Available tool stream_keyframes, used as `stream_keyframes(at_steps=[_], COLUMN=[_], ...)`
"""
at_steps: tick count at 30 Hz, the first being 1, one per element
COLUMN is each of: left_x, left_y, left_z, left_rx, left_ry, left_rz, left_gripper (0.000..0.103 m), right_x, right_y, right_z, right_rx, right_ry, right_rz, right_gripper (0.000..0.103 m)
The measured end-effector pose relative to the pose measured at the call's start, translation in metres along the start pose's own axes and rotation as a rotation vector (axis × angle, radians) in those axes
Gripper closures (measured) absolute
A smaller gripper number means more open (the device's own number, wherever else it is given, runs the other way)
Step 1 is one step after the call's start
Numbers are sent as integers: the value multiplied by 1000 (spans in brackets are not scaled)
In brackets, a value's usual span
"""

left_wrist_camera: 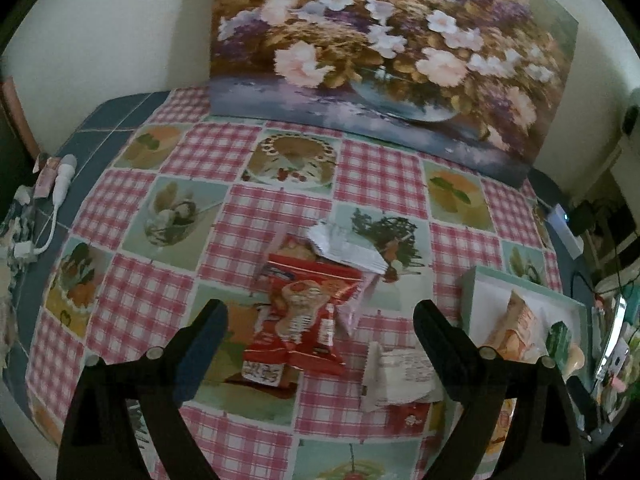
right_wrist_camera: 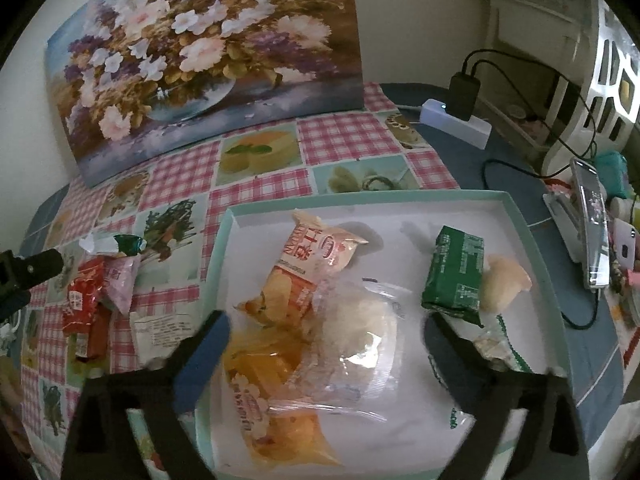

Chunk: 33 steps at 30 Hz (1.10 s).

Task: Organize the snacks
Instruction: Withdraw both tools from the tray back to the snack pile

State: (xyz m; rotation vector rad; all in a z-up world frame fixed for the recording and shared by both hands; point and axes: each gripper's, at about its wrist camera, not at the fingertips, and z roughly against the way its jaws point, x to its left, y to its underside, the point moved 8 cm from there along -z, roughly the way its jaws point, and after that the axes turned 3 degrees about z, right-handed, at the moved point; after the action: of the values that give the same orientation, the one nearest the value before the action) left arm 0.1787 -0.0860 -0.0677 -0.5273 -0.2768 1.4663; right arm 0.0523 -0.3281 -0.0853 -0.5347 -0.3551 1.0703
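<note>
On the worktop (right_wrist_camera: 256,184), the shallow tray (right_wrist_camera: 532,240) holds an orange snack bag (right_wrist_camera: 304,272), a clear-wrapped bun (right_wrist_camera: 360,340) and, at two o'clock, a green packet (right_wrist_camera: 456,276). Both the right claw (right_wrist_camera: 324,332) and left claw (left_wrist_camera: 320,320) are released; red snack packets (left_wrist_camera: 300,320) lie between the left's fingers.

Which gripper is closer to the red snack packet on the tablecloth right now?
Left. The left gripper hangs open right over the red snack packet, which sits between its fingers. The right gripper is open over the box, off to the packet's side.
</note>
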Motion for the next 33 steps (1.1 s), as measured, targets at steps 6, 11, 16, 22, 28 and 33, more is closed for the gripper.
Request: stream_keyframes(at_steps=[6,11,16,22,28,33], left_x=[16,27,43,66,78,77], left_y=[-2,-2,-8,-11,-8,-2], left_z=[0,0,5,5,-4,-19], left_rx=[12,19,5,9,36,76], left_ry=[-18,-70,-110,-112,-108,-97], left_rz=[-5,-57,-56,5,33,37], left_gripper=[9,9,9,9,9,9], right_x=[12,22,36,62,92,115], right_y=[0,-3,-10,-3,10,17], right_z=[0,6,17,11,6,0], right_rx=[-3,-29,-75,-38,-10,4], right_ry=[-13,-33,-68,-130,-148,-162], right_rz=[15,18,22,52,140,211], right_gripper=[0,0,0,0,0,0])
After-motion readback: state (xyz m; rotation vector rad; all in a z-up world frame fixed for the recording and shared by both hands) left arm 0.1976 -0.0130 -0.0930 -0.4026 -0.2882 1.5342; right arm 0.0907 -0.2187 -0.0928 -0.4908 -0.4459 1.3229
